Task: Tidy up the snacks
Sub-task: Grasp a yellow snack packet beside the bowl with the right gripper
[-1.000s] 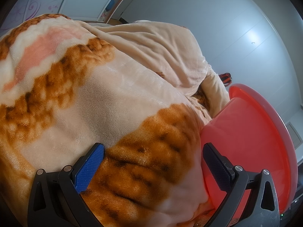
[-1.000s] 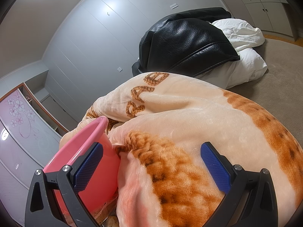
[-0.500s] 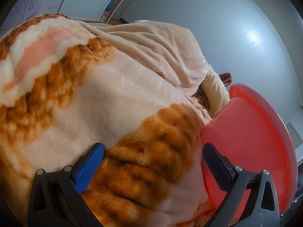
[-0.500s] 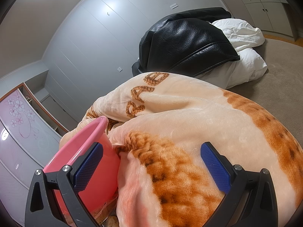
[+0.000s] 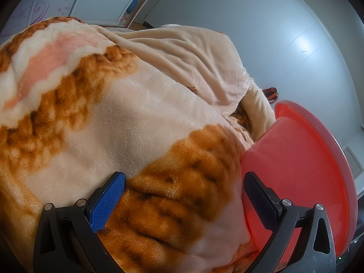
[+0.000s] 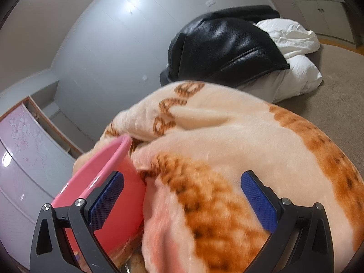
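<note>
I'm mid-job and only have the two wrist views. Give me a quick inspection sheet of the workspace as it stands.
Surface: bed, brown sheet showing at the right edge.
Job's things: pink basin, on its side against the blanket; snacks not clearly seen, only something blurred below the basin.
Clutter: orange-and-cream fleece blanket heaped over most of both views; black leather jacket lying on white pillows.
Grippers: left claw open, over the blanket beside the basin; right claw open, basin by one finger, blanket between them.
Cables: nothing seen.
Surroundings: grey panelled wall; wardrobe door with a flower pattern; cabinets far right.
</note>
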Tool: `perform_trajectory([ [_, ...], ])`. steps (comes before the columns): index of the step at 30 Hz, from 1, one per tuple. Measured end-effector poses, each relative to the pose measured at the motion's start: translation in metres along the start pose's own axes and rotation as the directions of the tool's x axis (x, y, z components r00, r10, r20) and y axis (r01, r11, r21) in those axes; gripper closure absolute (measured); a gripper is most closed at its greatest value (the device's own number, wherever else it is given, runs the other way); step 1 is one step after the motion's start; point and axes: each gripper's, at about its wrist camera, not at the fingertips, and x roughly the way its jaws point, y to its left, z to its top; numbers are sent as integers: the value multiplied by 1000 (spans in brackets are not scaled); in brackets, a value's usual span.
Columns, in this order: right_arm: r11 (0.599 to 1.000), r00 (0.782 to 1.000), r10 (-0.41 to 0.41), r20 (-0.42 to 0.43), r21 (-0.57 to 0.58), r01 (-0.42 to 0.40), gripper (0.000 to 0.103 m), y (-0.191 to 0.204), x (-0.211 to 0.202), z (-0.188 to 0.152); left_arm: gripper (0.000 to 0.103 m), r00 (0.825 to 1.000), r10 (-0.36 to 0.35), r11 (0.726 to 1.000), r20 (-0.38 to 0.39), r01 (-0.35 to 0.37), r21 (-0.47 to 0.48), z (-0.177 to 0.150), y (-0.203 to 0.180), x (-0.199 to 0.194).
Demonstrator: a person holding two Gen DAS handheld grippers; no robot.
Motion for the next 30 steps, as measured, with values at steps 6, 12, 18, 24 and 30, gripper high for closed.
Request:
perform_trajectory([
  [6,979,983,86,-162,-171,-114,0,26,-28,-26,1,1000,0,1000,1,0,0,-1,1,-4],
  [12,882,950,168,-265,-390,-265,0,46,-44,-80,1,1000,0,1000,2,0,0,-2,2,-5],
  [18,771,816,298,-495,-379,-512,0,67,-32,-110,1,1000,1,1000,2,-1,1,-2,2,-5],
  [24,738,825,263,-499,-447,-506,40,78,-40,-124,1,1000,1,1000,2,-1,2,-2,2,-5],
  [30,784,815,346,-465,-333,-523,76,58,-47,-102,1,1000,0,1000,2,0,2,-2,2,-5],
])
